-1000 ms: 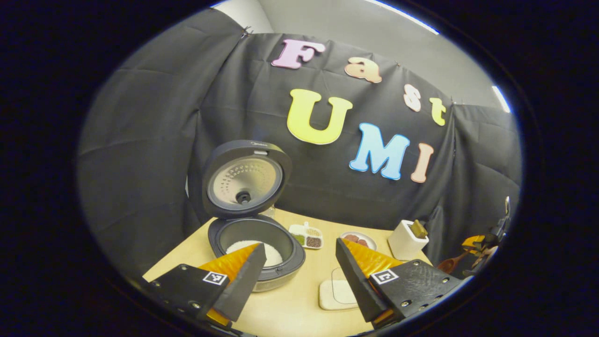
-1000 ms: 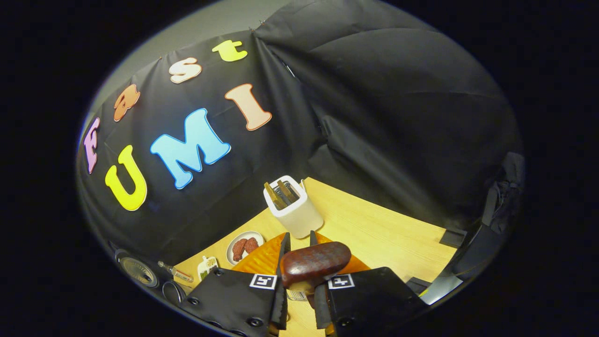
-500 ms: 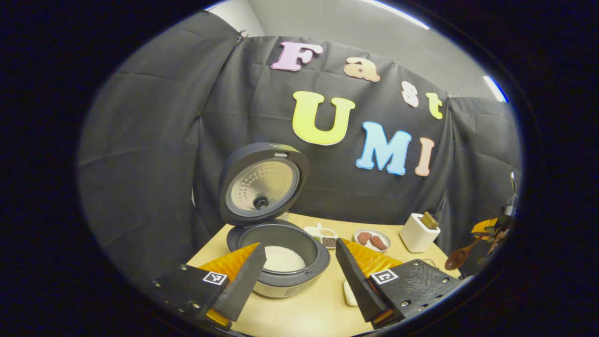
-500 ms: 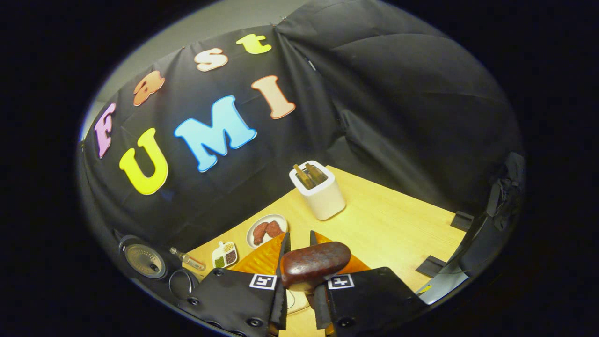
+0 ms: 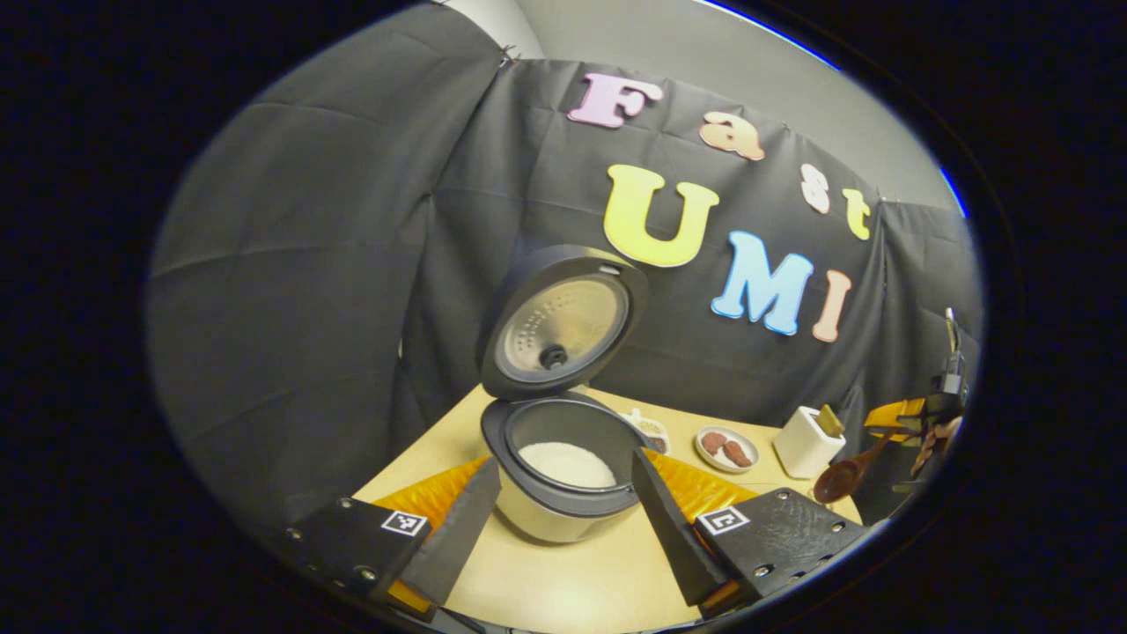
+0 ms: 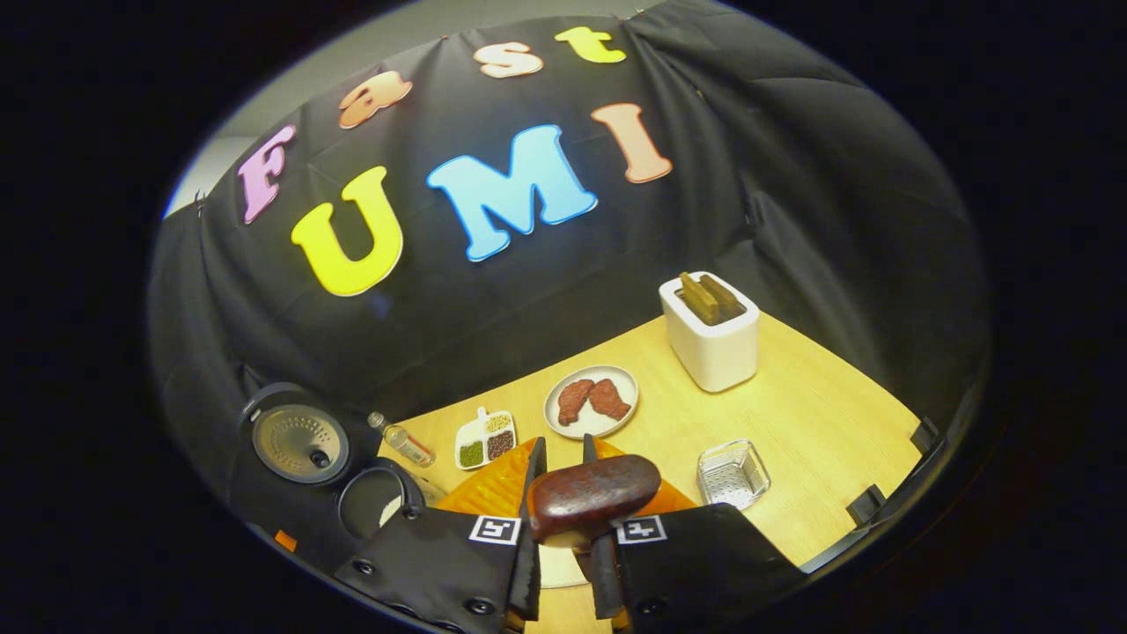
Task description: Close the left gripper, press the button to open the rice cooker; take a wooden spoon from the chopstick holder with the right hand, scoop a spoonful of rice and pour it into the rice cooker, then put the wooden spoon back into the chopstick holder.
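1. Left gripper view: the left gripper point(image 5: 563, 506) hangs with its fingers spread wide and nothing between them, above the table point(image 5: 572, 581) before the rice cooker point(image 5: 563, 475), whose lid point(image 5: 562, 321) stands up and whose pot holds rice. The right gripper point(image 5: 916, 418) carries the wooden spoon point(image 5: 841, 477) near the chopstick holder point(image 5: 806, 443).
2. Right gripper view: both fingers clamp the spoon's handle. To return it well, I'd keep the bowl level, line up over the holder's slot, then lower straight.

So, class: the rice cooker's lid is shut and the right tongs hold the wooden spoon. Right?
Not quite. The rice cooker's lid stands open, with white rice showing in the pot, as the left gripper view shows. The right tongs do hold the wooden spoon.
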`<state>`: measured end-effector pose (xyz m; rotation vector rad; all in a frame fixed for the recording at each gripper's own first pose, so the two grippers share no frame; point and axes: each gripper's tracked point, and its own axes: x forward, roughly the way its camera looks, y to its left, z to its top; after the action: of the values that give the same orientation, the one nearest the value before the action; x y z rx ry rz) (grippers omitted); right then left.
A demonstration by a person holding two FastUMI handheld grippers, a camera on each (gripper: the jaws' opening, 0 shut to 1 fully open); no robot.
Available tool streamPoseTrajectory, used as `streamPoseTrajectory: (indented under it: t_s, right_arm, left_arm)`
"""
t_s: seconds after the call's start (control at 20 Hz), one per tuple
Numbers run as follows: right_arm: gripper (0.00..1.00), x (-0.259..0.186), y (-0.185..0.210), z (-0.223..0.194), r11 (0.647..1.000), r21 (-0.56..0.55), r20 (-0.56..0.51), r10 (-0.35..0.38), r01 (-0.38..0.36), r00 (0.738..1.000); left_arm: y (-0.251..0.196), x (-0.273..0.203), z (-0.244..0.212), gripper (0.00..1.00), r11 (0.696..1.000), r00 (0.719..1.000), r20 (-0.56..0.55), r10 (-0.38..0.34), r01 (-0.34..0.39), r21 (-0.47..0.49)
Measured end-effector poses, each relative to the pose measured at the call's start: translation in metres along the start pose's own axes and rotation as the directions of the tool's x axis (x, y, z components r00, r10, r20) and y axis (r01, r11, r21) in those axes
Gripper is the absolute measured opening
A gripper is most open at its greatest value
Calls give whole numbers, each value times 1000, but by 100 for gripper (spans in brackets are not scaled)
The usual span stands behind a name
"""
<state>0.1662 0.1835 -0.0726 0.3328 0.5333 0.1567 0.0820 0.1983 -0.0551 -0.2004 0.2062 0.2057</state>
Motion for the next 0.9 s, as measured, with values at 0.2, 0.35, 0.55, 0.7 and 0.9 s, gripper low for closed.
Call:
streamPoseTrajectory:
  t_s: [0.2, 0.35, 0.55, 0.7, 0.9]
  right_arm:
    - [25, 31, 20, -19, 997, -66, -70, 23, -28, 997]
    - [25, 57, 22, -41, 990, -140, -120, 12, -29, 993]
    - [22, 83, 16, -79, 976, -215, -204, -25, -20, 979]
    - [22, 100, 5, -101, 953, -302, -225, -61, -10, 972]
    - [22, 115, -3, -125, 938, -345, -228, -49, -33, 972]
  left_arm:
    - [19, -4, -9, 95, 999, 1000, -11, 13, -12, 35]
    - [28, 0, -15, 95, 999, 999, -25, 26, -25, 40]
    - [31, 7, -26, 95, 999, 998, -49, 26, -25, 32]
    - [40, 12, -28, 95, 996, 998, -45, 50, -47, 73]
    - [49, 14, -34, 95, 995, 995, -55, 81, -77, 65]
